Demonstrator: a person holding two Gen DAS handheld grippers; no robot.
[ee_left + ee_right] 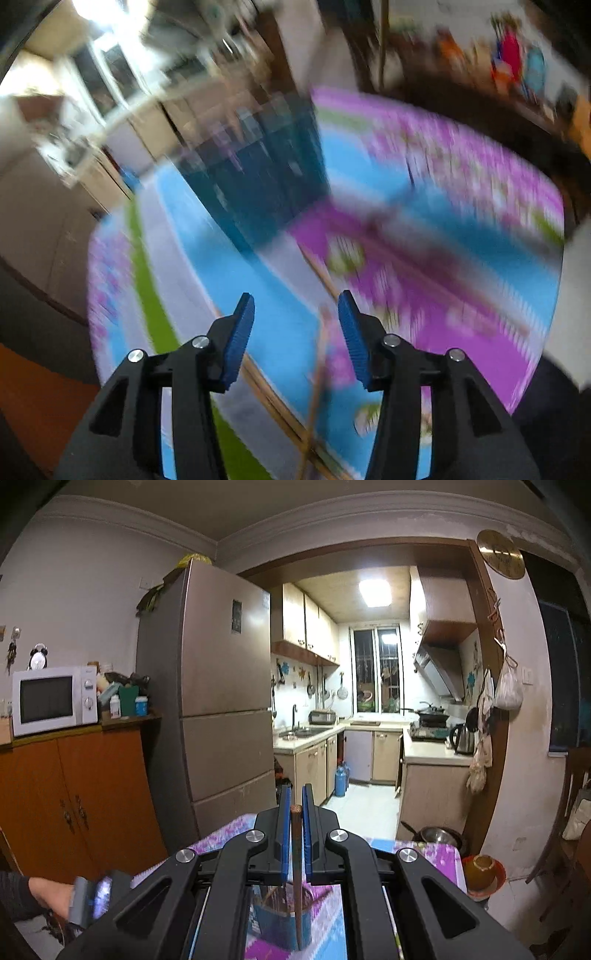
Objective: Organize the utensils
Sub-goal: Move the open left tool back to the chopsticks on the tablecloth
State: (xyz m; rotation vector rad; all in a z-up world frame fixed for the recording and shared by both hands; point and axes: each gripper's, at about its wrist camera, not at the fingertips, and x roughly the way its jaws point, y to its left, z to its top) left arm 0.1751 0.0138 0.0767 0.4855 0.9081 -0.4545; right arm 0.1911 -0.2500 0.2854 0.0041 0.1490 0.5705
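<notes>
- Grippers, two in all: the left gripper (296, 325) hangs over the table with its two blue pads spread apart and nothing between them; the right gripper (294, 830) has its two blue pads pressed onto one thin dark brown chopstick (296, 878).
- Chopstick in the right gripper: one, standing upright, its top end poking just above the pads and its lower end reaching down in front of the teal holder (275, 919) on the near part of the table.
- Holder: one, a dark teal container; from the left wrist it is a blurred block (258, 184) at the far side of the table, beyond the spread pads.
- Loose sticks on the table: in the left wrist view about two thin wooden sticks (273, 398) lie crossing near the bottom edge, below and between the pads; blur keeps the count uncertain.
- Tablecloth (461, 314): one, patterned in purple, light blue, green and white, covering the whole table.
- A person's hand (51, 893) shows at the lower left of the right wrist view, gripping a grey handle.
- Far background, right wrist view: one white microwave (55, 699) on an orange cabinet (74, 794) at left, one tall grey fridge (218, 686) beside it, a kitchen beyond.
</notes>
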